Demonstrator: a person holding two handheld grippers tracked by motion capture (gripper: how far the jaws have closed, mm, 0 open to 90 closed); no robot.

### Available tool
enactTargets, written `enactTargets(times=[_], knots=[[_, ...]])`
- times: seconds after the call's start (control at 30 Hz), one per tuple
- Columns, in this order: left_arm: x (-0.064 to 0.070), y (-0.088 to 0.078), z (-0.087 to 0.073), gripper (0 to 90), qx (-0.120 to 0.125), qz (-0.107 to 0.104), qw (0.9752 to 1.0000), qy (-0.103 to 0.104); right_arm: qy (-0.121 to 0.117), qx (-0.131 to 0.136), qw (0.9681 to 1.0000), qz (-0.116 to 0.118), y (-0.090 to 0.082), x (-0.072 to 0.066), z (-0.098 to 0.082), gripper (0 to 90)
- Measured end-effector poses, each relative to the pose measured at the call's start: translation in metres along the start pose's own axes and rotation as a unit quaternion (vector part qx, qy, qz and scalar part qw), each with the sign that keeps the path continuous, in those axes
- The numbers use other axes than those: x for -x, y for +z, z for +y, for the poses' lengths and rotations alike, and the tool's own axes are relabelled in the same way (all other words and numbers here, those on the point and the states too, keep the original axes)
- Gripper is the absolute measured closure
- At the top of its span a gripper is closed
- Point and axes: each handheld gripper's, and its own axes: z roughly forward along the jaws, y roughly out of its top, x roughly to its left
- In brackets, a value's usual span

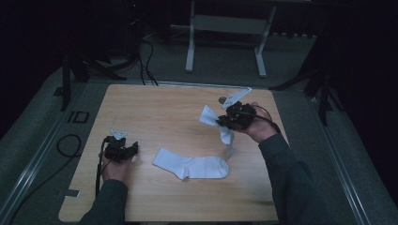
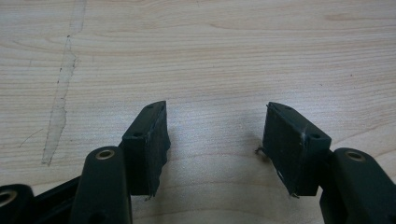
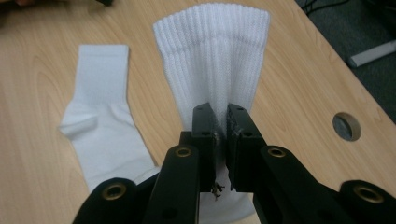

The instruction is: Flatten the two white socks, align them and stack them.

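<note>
One white sock point(image 1: 192, 166) point(image 3: 100, 126) lies flat on the wooden table point(image 1: 155, 108), near the front middle. A second white sock point(image 1: 212, 119) point(image 3: 215, 51) hangs lifted above the table's right side, pinched in my right gripper point(image 1: 224, 119) point(image 3: 222, 116), whose jaws are shut on its middle; its ribbed cuff points away from the camera in the right gripper view. My left gripper point(image 1: 123, 149) point(image 2: 215, 135) rests low at the table's left, open, with only bare wood between its pads point(image 2: 154, 140).
A round cable hole point(image 3: 346, 126) sits in the tabletop near the right edge. Behind the table stand a white frame point(image 1: 225, 28) and dark stands with cables on a grey floor. A black cable point(image 1: 70, 145) loops left of the table.
</note>
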Motion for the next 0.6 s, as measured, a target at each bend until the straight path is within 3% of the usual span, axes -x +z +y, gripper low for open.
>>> enactTargets(times=[0.6], knots=[[0.000,0.000,0.000,40.7,0.000,0.000,1.0000,0.000,-0.033,0.036,0.9987,0.017,-0.031,-0.030,0.006,82.5]])
